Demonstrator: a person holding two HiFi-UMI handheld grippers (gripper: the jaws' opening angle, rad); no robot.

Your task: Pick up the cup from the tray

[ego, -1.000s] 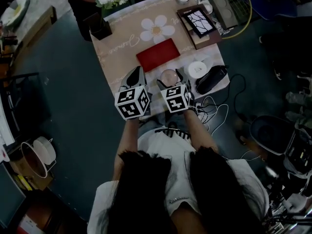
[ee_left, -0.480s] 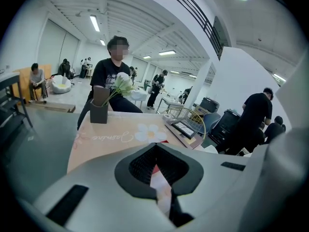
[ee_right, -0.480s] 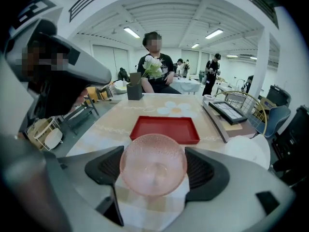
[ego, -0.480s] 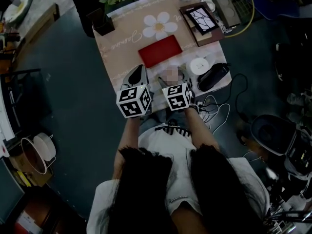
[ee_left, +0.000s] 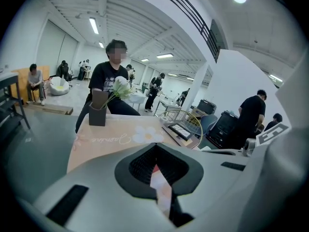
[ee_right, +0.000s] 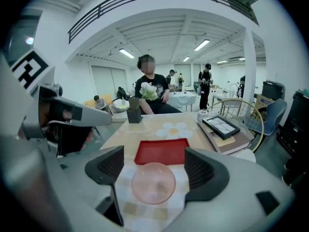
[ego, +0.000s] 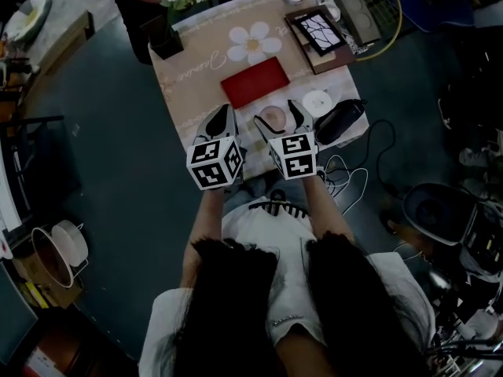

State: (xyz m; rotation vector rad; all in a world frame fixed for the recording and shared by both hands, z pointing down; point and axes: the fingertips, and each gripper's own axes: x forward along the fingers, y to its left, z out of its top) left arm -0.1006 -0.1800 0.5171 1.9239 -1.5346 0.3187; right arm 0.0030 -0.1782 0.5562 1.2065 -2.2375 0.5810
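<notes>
on the desk [ego: 196, 93], just near of the red tray [ego: 253, 82], our right gripper [ee_right: 154, 166] has its jaws apart either side of the pink cup [ee_right: 153, 182]; our left gripper [ee_left: 155, 166] has its jaws together. we judge the cup light, thin and slick: pinch gently across its wall.

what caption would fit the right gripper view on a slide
Right gripper, jaws open, framing a pink cup on the checked cloth just in front of the red tray.
</notes>
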